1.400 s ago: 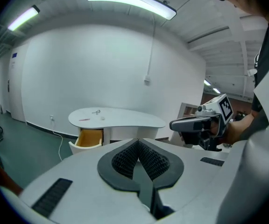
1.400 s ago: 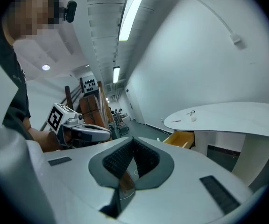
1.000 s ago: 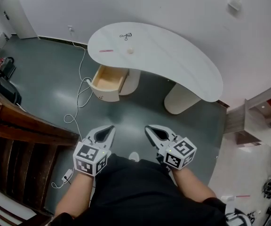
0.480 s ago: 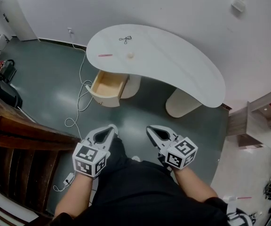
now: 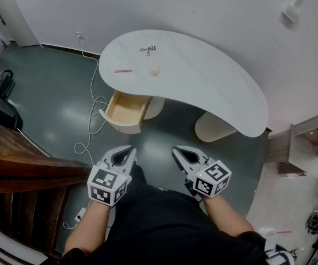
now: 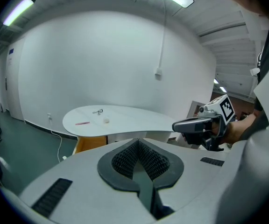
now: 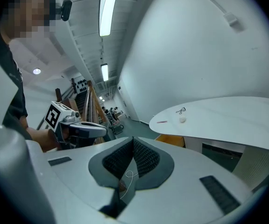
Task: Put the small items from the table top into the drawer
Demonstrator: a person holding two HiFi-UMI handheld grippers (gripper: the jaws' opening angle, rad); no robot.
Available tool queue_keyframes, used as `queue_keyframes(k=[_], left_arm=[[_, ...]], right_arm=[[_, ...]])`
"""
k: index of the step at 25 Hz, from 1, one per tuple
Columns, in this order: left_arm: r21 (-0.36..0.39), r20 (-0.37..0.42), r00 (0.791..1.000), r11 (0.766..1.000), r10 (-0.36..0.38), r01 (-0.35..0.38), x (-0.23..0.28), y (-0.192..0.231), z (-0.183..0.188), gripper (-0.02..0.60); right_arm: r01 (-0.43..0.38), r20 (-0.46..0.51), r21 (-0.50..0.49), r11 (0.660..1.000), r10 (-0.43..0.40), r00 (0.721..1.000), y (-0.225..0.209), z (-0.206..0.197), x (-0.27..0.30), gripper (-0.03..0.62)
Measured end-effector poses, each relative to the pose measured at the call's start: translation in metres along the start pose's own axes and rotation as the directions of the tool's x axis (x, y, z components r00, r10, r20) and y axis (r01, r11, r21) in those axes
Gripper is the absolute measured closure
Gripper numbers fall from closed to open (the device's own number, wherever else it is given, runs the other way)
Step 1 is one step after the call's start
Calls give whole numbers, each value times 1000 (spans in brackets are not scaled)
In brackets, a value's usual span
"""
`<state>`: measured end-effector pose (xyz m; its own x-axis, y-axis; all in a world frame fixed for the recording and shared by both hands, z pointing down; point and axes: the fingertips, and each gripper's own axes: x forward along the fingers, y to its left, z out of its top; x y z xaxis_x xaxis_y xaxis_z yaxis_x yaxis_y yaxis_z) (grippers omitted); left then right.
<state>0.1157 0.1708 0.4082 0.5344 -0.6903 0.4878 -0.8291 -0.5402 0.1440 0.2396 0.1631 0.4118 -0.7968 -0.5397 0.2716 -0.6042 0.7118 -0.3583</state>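
Both the left gripper [image 5: 128, 153] and the right gripper [image 5: 178, 152] are closed and empty, well apart from the white table [image 5: 214, 81] at 12 o'clock. I think the small white round item [image 5: 155, 71] could roll off the smooth top when touched. The pink stick [image 5: 122, 70] lies at its 9 o'clock and the black metal tool [image 5: 147, 50] at its 12. The white cable [image 5: 95, 106] on the dark green floor (near the open drawer [image 5: 123, 108]) could catch a foot.
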Motion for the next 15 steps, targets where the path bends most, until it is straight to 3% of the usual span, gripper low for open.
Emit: queue_keyframes(k=[6, 15], left_arm=[[-12, -22, 1000, 1000, -11, 11, 26, 59, 21, 565], [21, -40, 997, 998, -64, 65, 58, 165, 60, 566]], right_arm=[[14, -12, -9, 1000, -15, 1000, -23, 32, 55, 596], [103, -10, -31, 994, -103, 995, -60, 90, 154, 596]])
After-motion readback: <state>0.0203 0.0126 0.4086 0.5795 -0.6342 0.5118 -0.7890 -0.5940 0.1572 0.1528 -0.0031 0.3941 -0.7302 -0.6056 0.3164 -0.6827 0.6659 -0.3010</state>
